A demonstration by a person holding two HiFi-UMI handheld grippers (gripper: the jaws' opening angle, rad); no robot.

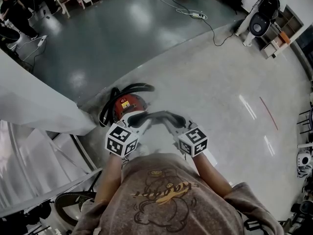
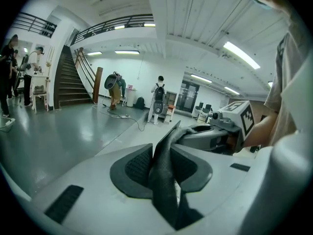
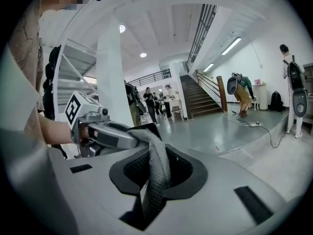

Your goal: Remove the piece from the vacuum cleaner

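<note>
Left tool and right tool each clamp narrowly on one end of the dark grey textured curved piece, just beside the round red vacuum cleaner, on the person's side; its black hose loops behind; its yellow label is too small to read; a white cable lies well beyond.

Glossy grey floor ran out ahead of the left gripper, a dark staircase far off to its left under a railed balcony. Strip lights glowed overhead. Beyond the right gripper, a white cable lay across the floor, white walls behind.
</note>
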